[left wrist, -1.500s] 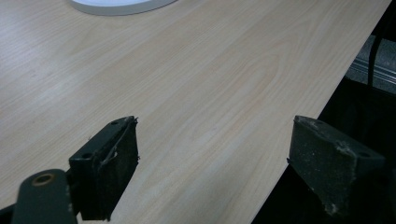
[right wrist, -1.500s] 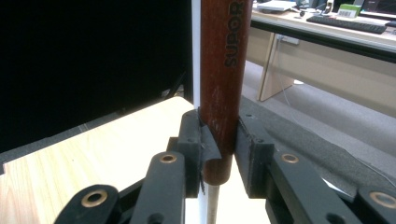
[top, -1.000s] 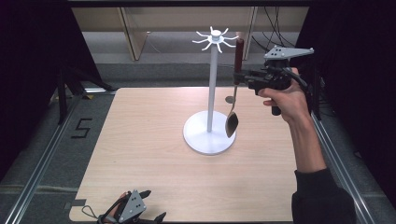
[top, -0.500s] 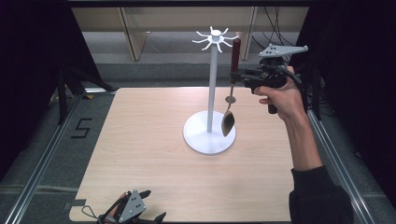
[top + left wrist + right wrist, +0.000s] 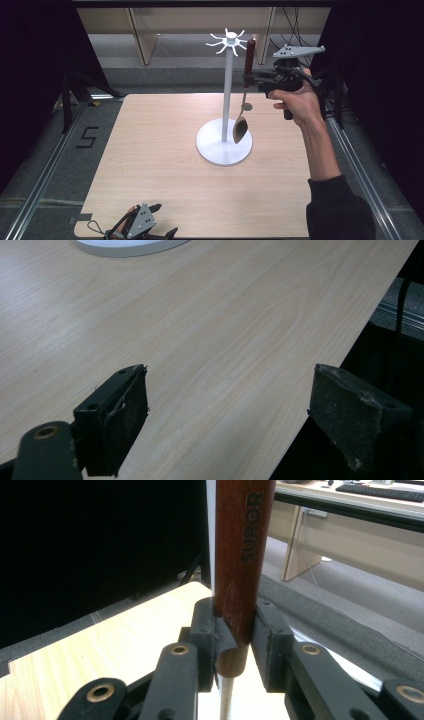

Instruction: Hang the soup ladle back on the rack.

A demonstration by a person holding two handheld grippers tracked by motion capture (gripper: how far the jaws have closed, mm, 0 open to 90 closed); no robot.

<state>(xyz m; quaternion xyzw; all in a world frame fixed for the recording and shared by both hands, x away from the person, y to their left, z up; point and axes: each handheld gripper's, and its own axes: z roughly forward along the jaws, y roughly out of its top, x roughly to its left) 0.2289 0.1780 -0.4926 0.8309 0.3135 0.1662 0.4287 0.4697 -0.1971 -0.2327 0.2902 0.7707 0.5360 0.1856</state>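
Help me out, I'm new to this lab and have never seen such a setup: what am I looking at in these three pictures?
A person works at a wooden table with two tools. The high view looks down from above. The right hand-held gripper is shut on the dark red handle of a spoon, held upright beside a white stand with hooks on top. The right gripper view shows that handle between its jaws. The left hand-held gripper rests at the near table edge, jaws open, as the left gripper view shows.

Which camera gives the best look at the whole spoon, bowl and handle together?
The high view: the spoon hangs upright beside the white stand, held at its dark red handle by the right gripper. The right gripper view shows just the handle, close up and clamped between the jaws, lettering readable.
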